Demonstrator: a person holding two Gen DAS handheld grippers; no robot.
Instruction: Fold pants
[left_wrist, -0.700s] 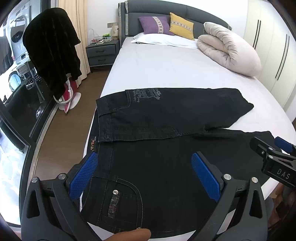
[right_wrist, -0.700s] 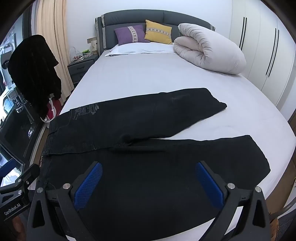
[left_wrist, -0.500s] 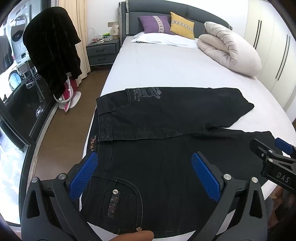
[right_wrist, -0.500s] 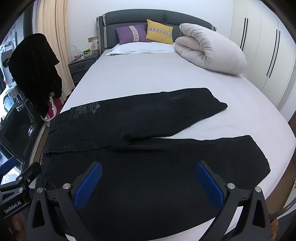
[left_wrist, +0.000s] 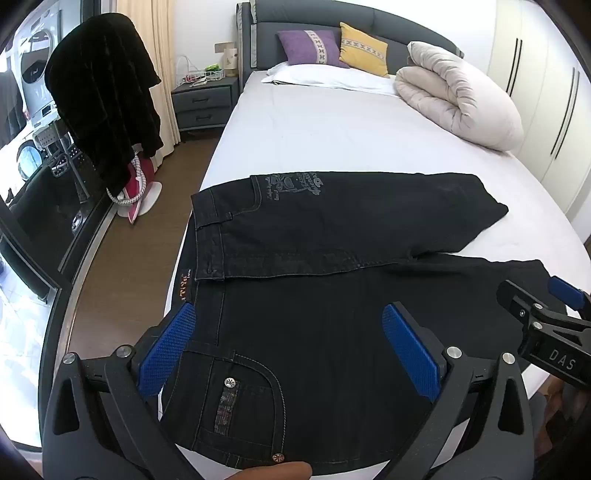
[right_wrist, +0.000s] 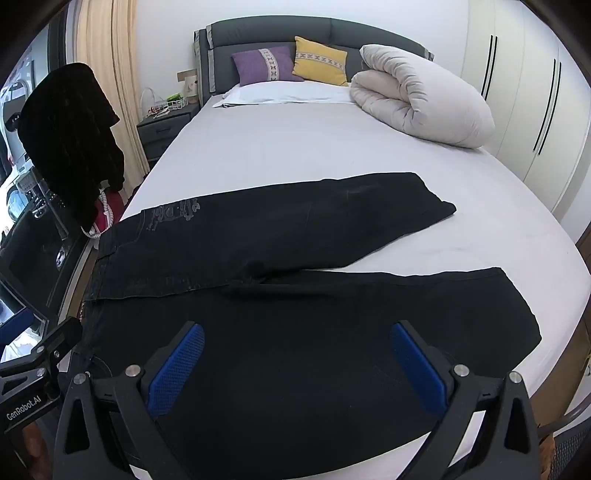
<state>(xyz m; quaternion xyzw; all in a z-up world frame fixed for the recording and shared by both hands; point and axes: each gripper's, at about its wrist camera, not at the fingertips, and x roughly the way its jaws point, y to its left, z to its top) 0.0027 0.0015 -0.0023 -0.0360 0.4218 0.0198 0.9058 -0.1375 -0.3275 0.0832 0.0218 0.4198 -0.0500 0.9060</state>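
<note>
Denim pants (left_wrist: 332, 295), black and flat on smooth sheet (left_wrist: 332, 140); both claws spread wide, gripping nothing.

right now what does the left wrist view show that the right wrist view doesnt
Only the left wrist view shows the back pocket with its studs, the waistband label and the person's fingertip at the bottom edge.

Only the right wrist view shows the full hem of the near leg by the bed's right edge.

Both show the black pants spread flat on the white bed, legs apart, with the rolled duvet and two pillows behind. Each hand-held gripper is open above the fabric: left, right.
</note>
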